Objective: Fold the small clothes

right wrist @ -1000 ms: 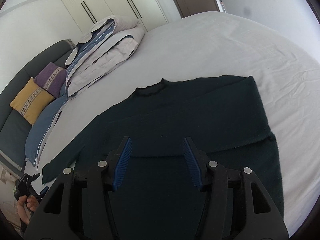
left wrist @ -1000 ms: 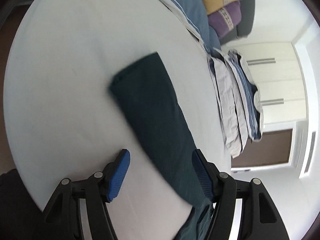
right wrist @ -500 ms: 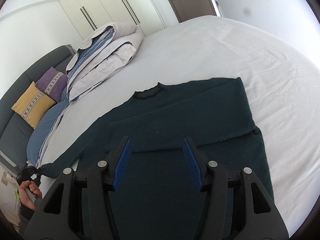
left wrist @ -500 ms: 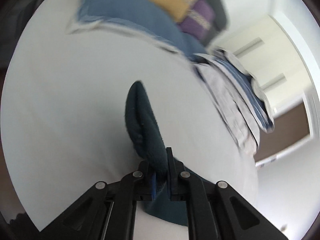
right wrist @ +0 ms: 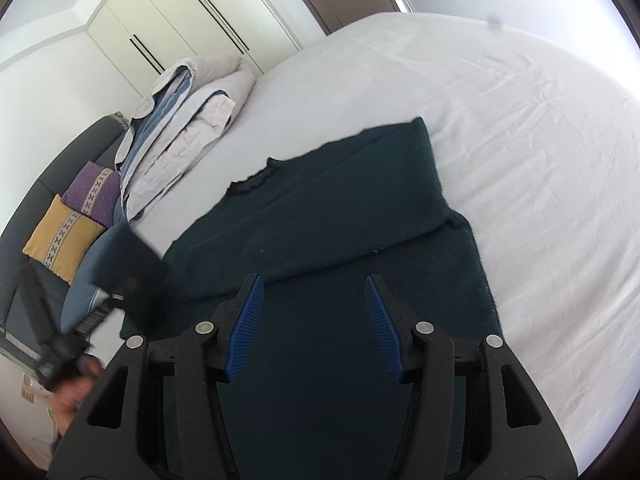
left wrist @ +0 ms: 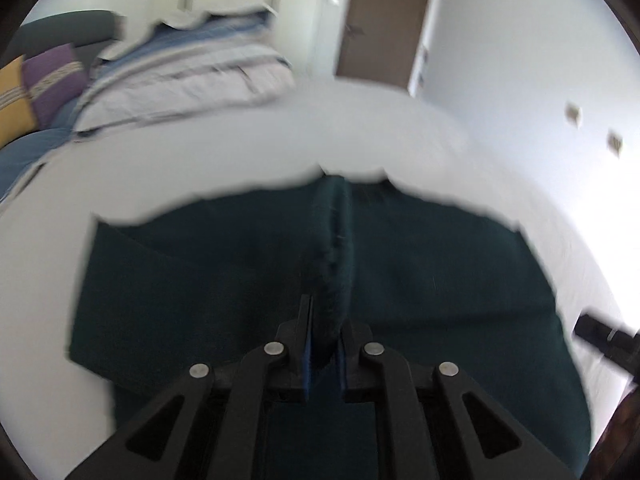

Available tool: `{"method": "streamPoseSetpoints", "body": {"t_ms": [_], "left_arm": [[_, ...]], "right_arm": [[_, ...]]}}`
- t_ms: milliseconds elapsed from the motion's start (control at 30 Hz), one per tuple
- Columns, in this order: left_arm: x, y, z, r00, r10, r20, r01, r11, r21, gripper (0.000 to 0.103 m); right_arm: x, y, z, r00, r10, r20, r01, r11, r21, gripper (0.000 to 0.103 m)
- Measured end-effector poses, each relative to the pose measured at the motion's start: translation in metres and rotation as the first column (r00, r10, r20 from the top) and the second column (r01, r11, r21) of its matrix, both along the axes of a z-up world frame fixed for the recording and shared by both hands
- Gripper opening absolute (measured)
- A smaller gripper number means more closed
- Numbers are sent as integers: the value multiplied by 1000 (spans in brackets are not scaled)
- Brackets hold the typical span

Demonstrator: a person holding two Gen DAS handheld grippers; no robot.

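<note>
A dark green sweater (right wrist: 328, 216) lies flat on the white bed (right wrist: 520, 128), its right sleeve folded across the chest. My left gripper (left wrist: 323, 332) is shut on the sweater's left sleeve (left wrist: 334, 240) and holds it raised over the sweater body (left wrist: 440, 280). In the right wrist view the left gripper (right wrist: 104, 312) shows at the far left with the lifted sleeve (right wrist: 132, 260). My right gripper (right wrist: 314, 320) is open and empty, hovering over the sweater's lower part.
A folded grey and blue duvet (right wrist: 188, 120) lies at the head of the bed. Yellow (right wrist: 64, 236) and purple (right wrist: 94, 192) cushions sit on a dark sofa at the left. White wardrobes (right wrist: 192, 28) and a brown door (left wrist: 384, 24) stand behind.
My left gripper has closed on the sleeve, lifted it and swung it over toward the sweater body. My right gripper has stayed open and drawn back a little.
</note>
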State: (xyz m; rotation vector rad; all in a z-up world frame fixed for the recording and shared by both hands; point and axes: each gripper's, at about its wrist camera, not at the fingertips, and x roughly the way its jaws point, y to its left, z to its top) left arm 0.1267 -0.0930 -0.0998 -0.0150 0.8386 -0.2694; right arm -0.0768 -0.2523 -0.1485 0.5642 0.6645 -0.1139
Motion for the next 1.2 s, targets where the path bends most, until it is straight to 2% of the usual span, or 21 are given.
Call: {"method": "streamPoseSetpoints", "body": {"t_ms": [67,100,133,167,233,267,367,433,533,600,667,733,767,800,833,1067,1200], "left_arm": [[1,-21,-25,997,-32,-67,37,997,67,30],[-4,-22,-29,997,-32,-64,38,995,87,32],[-12,-21,-26,999,-31,-42,35,995,92,46],[-20,-18,-24,999,-31,-36,34,996,88,69],[-39,-1,-12,1000,-14,11,13,998,62,83],[-46,8,-7,999,-6,35,5,999,42,85],[-55,46,4,999,29,34,-28,999,-26,85],[-52,77,10,997,76,28,-74,995,-68,84],[-53,119,15,988,152,14,-149,982,-119,78],[-51,147,16,978,209,-1,-207,967,-150,78],[-53,169,16,967,255,-10,-253,953,-164,77],[-53,189,14,957,290,-21,-289,941,-176,73],[-52,197,13,952,304,-29,-304,935,-182,72],[-50,204,11,948,317,-39,-318,929,-188,72],[-50,209,10,944,325,-48,-328,925,-192,69],[-36,227,13,934,353,-57,-357,906,-227,68],[-25,225,15,935,352,-47,-353,910,-218,68]], "right_arm": [[3,-2,-8,1000,2,-31,-2,1000,16,52],[5,-2,-11,999,7,-43,-6,1000,25,52],[9,-1,-15,998,18,-52,-16,999,36,52],[13,1,-17,998,25,-54,-23,999,39,53],[25,9,-20,997,50,-57,-47,998,51,55],[34,15,-21,996,71,-56,-67,996,63,55],[66,40,-22,988,140,-68,-134,987,85,55],[89,61,-25,978,187,-92,-180,980,85,62],[121,94,-33,963,223,-151,-216,974,62,64],[138,112,-43,948,249,-200,-246,968,40,64],[153,128,-52,939,233,-255,-247,969,-27,64],[160,141,-51,936,229,-267,-264,959,-105,48],[161,145,-50,932,235,-275,-274,955,-112,26],[161,146,-48,931,240,-274,-278,954,-109,15],[161,147,-43,932,247,-265,-285,952,-115,9],[152,148,21,956,257,-140,-289,909,-301,6],[167,115,31,966,220,-136,-253,917,-307,6]]}}
